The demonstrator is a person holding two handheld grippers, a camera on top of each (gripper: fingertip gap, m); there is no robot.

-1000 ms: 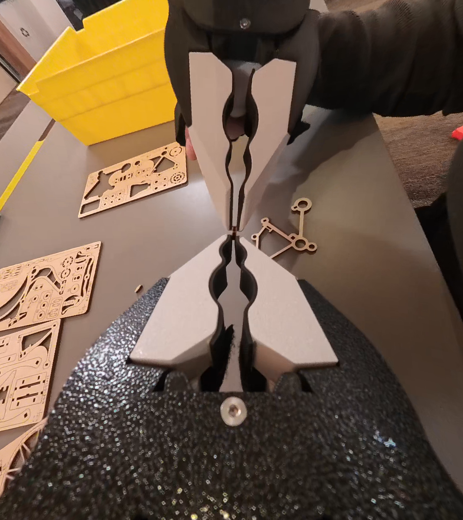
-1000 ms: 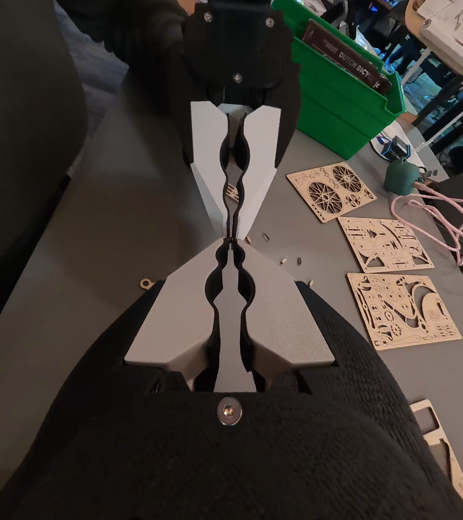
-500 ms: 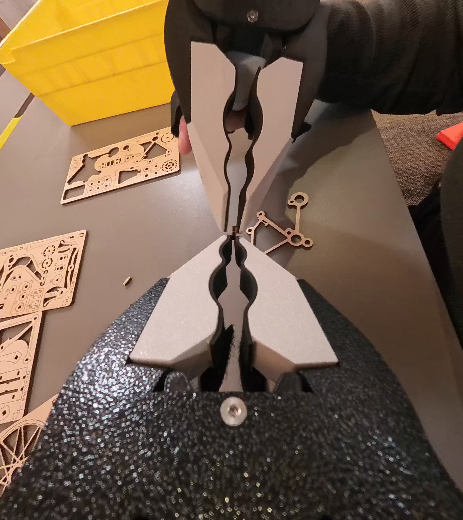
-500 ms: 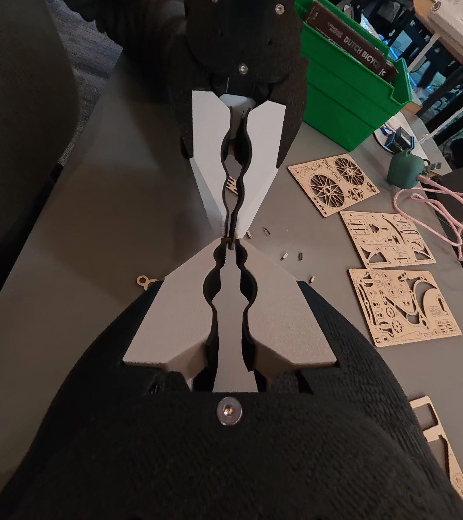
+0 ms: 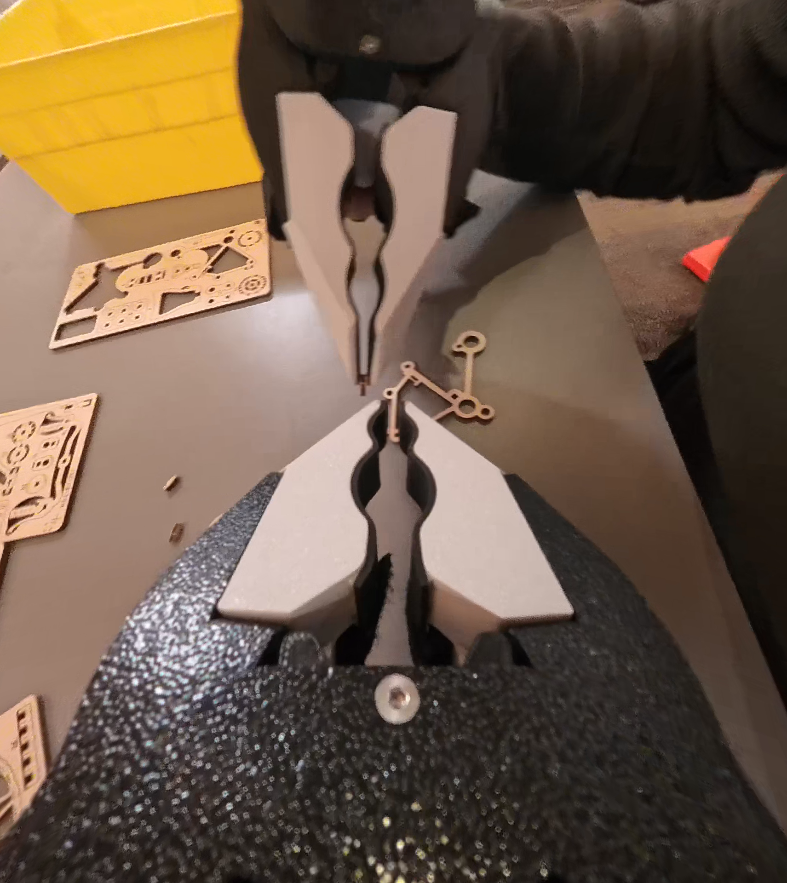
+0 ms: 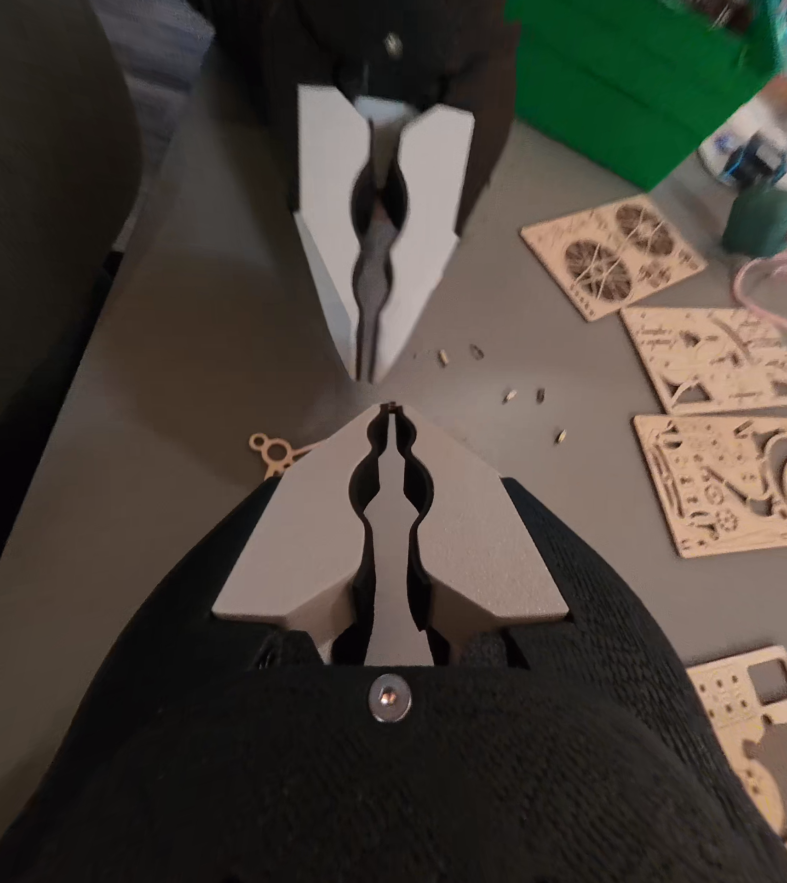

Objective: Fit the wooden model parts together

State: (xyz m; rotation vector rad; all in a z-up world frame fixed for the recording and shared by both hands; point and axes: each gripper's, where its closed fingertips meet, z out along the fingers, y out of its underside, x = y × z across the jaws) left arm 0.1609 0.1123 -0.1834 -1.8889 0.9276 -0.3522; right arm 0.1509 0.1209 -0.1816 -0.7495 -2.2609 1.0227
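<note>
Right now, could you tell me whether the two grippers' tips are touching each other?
Apart: the right wrist view shows bare table between the left gripper and the right gripper.

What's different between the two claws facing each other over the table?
The right claw pinches a small wooden pin at its tips; the left claw holds nothing, its jaws slightly apart. The left claw's speckled shell glitters; the right claw's matte shell does not. Both have pale grey fingers with wavy inner edges, and they point tip to tip without touching.
</note>
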